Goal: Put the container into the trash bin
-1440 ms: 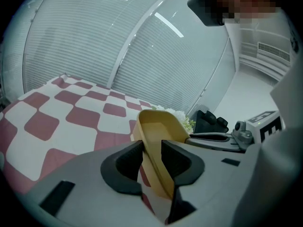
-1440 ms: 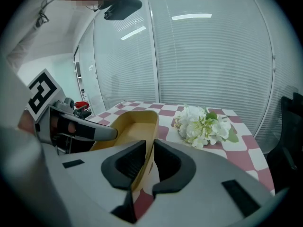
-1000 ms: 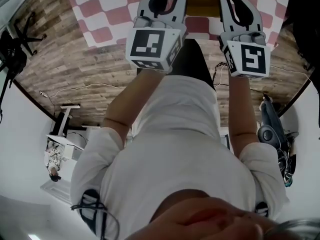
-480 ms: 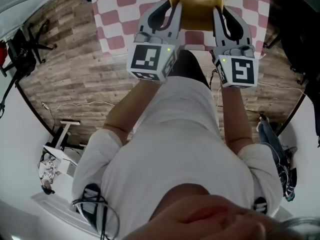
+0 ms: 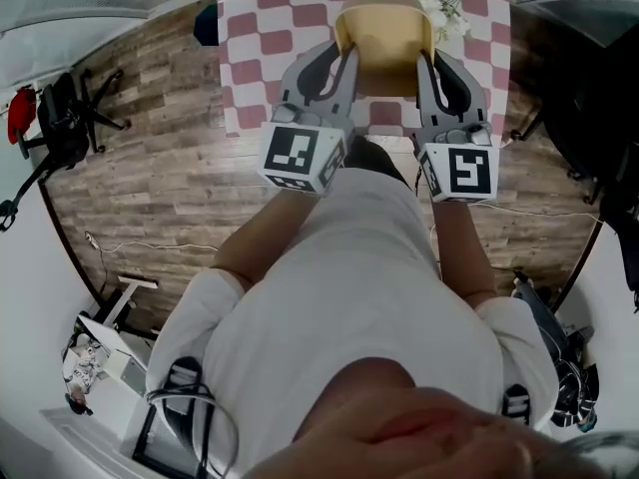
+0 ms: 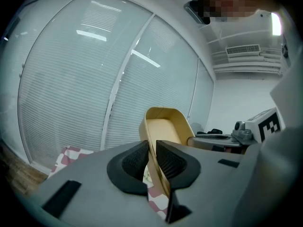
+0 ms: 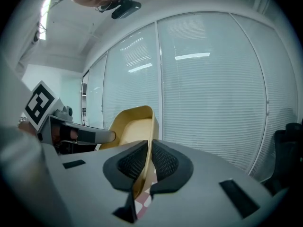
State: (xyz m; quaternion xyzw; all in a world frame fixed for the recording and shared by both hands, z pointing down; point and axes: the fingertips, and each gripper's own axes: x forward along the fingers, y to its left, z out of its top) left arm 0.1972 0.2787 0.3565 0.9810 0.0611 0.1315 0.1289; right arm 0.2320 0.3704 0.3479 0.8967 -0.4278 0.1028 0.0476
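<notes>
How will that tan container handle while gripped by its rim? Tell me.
Probably light: the tan container hangs from two rim pinches, left gripper and right gripper. Thin wall likely flexes. Looks empty, so tipping should spill nothing.

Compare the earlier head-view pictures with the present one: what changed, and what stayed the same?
The left tool and right tool have lifted the yellow container together; once cut off at the head view's top edge, it now shows whole above the checkered cloth. Unchanged: each tool clamps one side wall.

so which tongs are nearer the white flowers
Right. The right tongs clamp the container rim beside the white flowers; the left tongs clamp the opposite rim.
</notes>
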